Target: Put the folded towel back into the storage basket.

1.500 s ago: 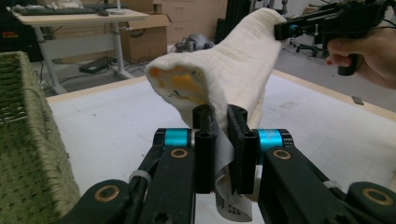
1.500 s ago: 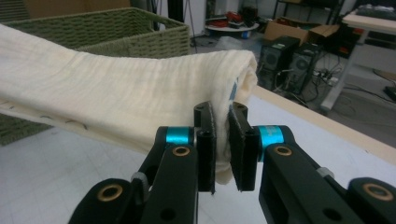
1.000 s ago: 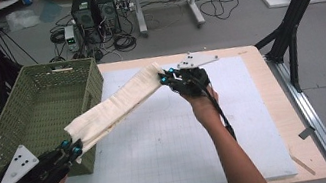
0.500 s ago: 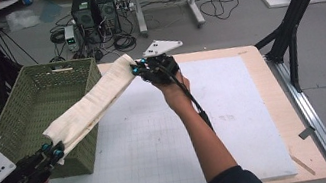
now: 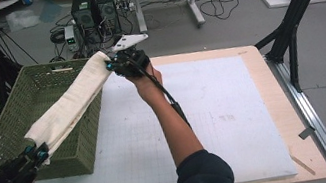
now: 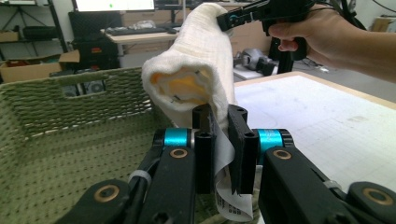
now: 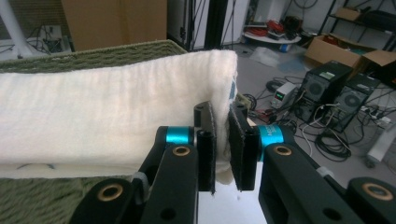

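A cream folded towel (image 5: 69, 102) hangs stretched between my two grippers, above the right wall of the green woven basket (image 5: 12, 113). My left gripper (image 5: 35, 153) is shut on its near end at the lower left. My right gripper (image 5: 110, 65) is shut on its far end near the basket's back right corner. In the left gripper view the towel (image 6: 201, 65) rises from my pinching jaws, with a white label hanging below them, toward the right gripper (image 6: 224, 21). In the right gripper view the towel (image 7: 107, 121) runs off to the left, its edge clamped between the jaws.
The basket (image 6: 56, 140) stands on the left part of the table. A white gridded mat (image 5: 215, 112) covers the wooden tabletop (image 5: 311, 167). Behind the table are computer towers (image 5: 93, 7) and cables on the floor. A black frame post (image 5: 294, 12) stands at the right.
Both grippers have carried the towel leftward. The right gripper moved from over the mat to the basket's back right corner; the left one slid further left past the basket's near corner.
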`<state>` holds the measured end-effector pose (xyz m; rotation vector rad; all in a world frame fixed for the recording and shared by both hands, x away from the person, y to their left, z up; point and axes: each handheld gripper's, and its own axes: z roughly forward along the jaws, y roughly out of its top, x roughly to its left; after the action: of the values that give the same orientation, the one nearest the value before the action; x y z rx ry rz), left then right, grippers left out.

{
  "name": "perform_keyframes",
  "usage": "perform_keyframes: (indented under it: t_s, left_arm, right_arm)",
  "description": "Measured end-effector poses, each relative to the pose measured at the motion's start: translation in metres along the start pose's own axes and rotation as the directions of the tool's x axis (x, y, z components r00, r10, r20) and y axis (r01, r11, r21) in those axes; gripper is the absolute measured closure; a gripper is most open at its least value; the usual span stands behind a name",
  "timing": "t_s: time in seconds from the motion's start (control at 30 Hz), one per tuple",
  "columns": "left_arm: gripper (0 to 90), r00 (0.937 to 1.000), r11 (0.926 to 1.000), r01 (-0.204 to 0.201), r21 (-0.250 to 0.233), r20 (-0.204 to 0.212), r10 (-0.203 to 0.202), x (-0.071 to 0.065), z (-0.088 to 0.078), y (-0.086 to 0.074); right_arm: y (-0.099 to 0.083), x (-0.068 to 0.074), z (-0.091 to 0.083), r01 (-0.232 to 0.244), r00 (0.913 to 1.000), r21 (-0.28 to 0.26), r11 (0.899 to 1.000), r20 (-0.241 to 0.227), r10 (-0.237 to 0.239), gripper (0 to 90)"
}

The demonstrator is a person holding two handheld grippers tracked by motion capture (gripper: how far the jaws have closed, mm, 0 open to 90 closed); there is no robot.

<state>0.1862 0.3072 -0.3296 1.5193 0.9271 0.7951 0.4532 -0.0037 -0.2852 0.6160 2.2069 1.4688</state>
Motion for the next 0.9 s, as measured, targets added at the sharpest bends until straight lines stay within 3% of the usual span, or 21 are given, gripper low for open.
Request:
perform_keyframes:
  t_s: [0.37,0.6,0.9]
  left_arm:
    - [81.9,0.9966,1.0,0.0,0.001,-0.083,0.0,0.024,-0.02,-0.005]
    - [81.9,0.9918,0.9997,0.022,0.01,-0.126,-0.021,0.038,-0.024,-0.004]
    - [81.9,0.9824,0.9976,0.052,0.047,-0.182,-0.042,0.053,-0.023,-0.007]
  right_arm:
    - [0.025,0.023,0.051,0.059,0.9977,0.019,0.998,-0.036,-0.058,82.3]
    - [0.037,0.033,0.072,0.078,0.9965,0.039,0.996,-0.034,-0.077,82.3]
    - [0.039,0.041,0.095,0.086,0.9963,0.067,0.994,-0.017,-0.085,82.3]
